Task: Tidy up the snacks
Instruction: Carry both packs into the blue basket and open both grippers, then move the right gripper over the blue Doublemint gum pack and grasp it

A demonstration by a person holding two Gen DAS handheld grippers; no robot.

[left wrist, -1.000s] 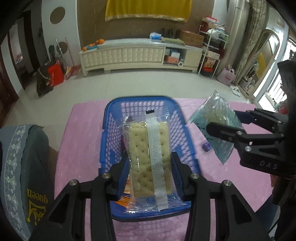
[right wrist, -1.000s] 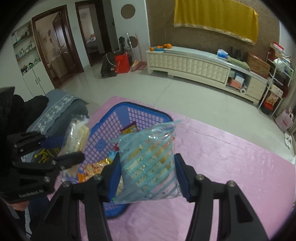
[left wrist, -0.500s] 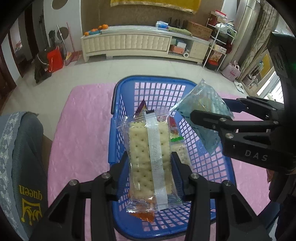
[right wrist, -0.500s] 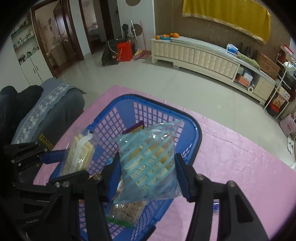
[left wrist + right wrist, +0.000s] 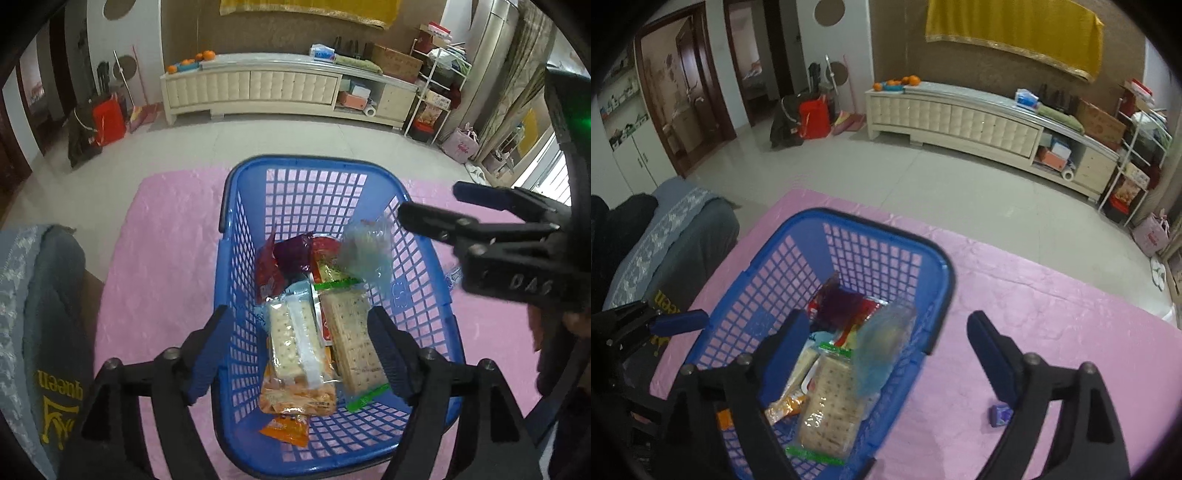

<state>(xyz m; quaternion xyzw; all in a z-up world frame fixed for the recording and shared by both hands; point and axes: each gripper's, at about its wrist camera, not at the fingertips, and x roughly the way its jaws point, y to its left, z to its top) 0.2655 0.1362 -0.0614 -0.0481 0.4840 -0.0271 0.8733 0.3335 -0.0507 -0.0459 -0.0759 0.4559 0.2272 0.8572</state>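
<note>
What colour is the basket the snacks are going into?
Blue, with a lattice wall; the basket shows best in the left wrist view.

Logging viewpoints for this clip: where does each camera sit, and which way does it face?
Left wrist: on the left tongs, looking down into the blue basket; own fingers opening, right tongs alongside.
Right wrist: on the right tongs, looking down at the basket's right rim; own fingers opening, left tongs at left.
Shared: basket, cracker packs, pink tablecloth.

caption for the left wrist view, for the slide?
Left hand-held gripper opening above the blue basket, cracker packet lying loose among the snacks; right hand-held gripper alongside.
</note>
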